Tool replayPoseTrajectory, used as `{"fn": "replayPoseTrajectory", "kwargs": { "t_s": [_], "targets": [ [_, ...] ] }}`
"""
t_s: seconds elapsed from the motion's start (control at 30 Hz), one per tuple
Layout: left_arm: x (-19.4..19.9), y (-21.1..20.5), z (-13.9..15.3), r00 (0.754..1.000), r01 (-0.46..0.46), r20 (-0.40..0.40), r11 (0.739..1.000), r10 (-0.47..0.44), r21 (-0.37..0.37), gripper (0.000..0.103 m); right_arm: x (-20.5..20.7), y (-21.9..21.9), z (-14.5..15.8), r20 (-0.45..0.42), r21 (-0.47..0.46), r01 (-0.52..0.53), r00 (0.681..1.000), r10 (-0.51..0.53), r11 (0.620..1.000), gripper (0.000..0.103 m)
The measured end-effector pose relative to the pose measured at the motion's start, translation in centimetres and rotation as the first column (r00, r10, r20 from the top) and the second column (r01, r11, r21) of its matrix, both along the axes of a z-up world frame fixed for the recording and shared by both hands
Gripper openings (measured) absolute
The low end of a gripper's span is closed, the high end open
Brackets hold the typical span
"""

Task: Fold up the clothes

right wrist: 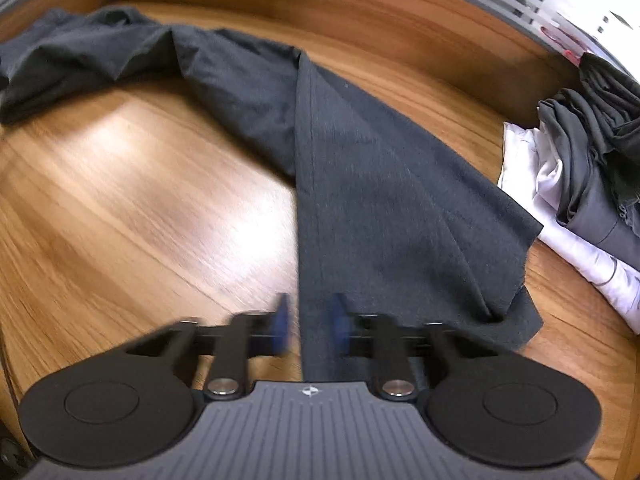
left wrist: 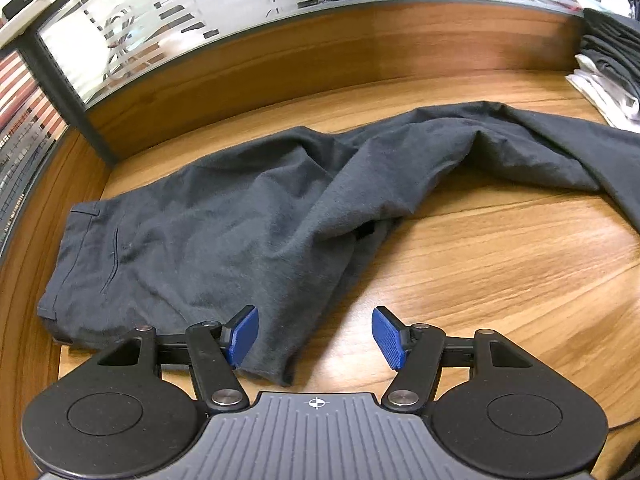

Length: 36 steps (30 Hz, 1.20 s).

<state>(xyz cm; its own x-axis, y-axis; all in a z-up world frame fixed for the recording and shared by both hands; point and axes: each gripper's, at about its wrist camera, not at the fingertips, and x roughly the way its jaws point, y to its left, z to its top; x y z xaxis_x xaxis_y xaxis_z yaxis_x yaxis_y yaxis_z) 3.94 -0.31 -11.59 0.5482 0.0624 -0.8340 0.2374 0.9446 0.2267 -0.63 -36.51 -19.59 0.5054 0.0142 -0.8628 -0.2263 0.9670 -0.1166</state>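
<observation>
Here, dark trousers (left wrist: 248,216) sprawled across the wooden table (left wrist: 500,280), waistband toward its left edge. Left gripper (left wrist: 315,338) spread, empty, over the near hem; right gripper (right wrist: 308,328) pinching a trouser leg's edge. Folded clothes stack (right wrist: 580,184) at the table's right edge.

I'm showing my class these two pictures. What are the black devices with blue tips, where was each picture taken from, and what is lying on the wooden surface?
Each is a hand-held gripper with a camera looking along its fingers. One picture is from the left gripper, whose jaws stand open over the waist end of dark trousers. The other is from the right gripper, shut on a trouser leg. The trousers sprawl across a wooden table. A stack of folded clothes sits at the side.
</observation>
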Motion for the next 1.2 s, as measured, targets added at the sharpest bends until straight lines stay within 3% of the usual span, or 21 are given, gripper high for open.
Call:
{"fn": "replayPoseTrajectory", "kwargs": {
  "t_s": [0.1, 0.23, 0.43, 0.77, 0.8, 0.87, 0.93, 0.97, 1.07, 1.2],
  "targets": [
    [-0.2, -0.6, 0.2, 1.000, -0.018, 0.010, 1.000, 0.018, 0.006, 0.066, -0.2, -0.7, 1.0, 0.046, -0.040, -0.019, 0.999, 0.021, 0.999, 0.002],
    [-0.1, -1.1, 0.5, 0.999, -0.046, 0.024, 0.999, 0.046, 0.005, 0.066, 0.4, -2.6, 4.5, 0.151, -0.113, -0.013, 0.988, 0.030, 0.993, 0.002],
    [0.3, -1.9, 0.7, 0.997, -0.072, 0.036, 0.997, 0.072, 0.009, 0.066, 4.5, -6.9, 7.8, 0.243, -0.209, 0.023, 0.970, 0.029, 0.978, 0.002],
    [0.5, -2.7, 0.6, 0.991, -0.128, 0.029, 0.991, 0.127, 0.035, 0.066, 10.4, -10.9, 1.6, 0.131, -0.193, 0.035, 0.991, -0.010, 0.981, 0.003],
    [0.6, -2.7, 0.5, 0.991, -0.129, 0.024, 0.991, 0.128, 0.041, 0.066, 10.5, -11.0, 1.3, 0.129, -0.184, 0.041, 0.991, -0.017, 0.982, 0.006],
    [0.7, -2.7, 0.3, 0.991, -0.132, 0.023, 0.989, 0.130, 0.062, 0.066, 10.3, -11.2, 1.2, 0.133, -0.155, 0.055, 0.991, -0.034, 0.986, 0.023],
    [0.9, -2.6, 0.0, 0.990, -0.141, 0.026, 0.987, 0.139, 0.082, 0.067, 9.3, -11.3, 2.3, 0.166, -0.118, 0.068, 0.985, -0.048, 0.991, 0.050],
    [0.9, -2.4, -0.1, 0.989, -0.148, 0.027, 0.985, 0.146, 0.091, 0.068, 8.6, -11.3, 2.9, 0.185, -0.102, 0.074, 0.981, -0.054, 0.992, 0.054],
    [1.3, -2.0, -0.5, 0.987, -0.162, 0.020, 0.980, 0.161, 0.111, 0.070, 6.8, -12.1, 4.2, 0.201, -0.043, 0.108, 0.975, -0.097, 0.993, 0.058],
    [1.8, -1.5, -1.2, 0.985, -0.174, 0.000, 0.977, 0.175, 0.123, 0.070, 5.3, -14.0, 3.7, 0.157, 0.041, 0.199, 0.966, -0.203, 0.979, 0.057]
  ]
}}
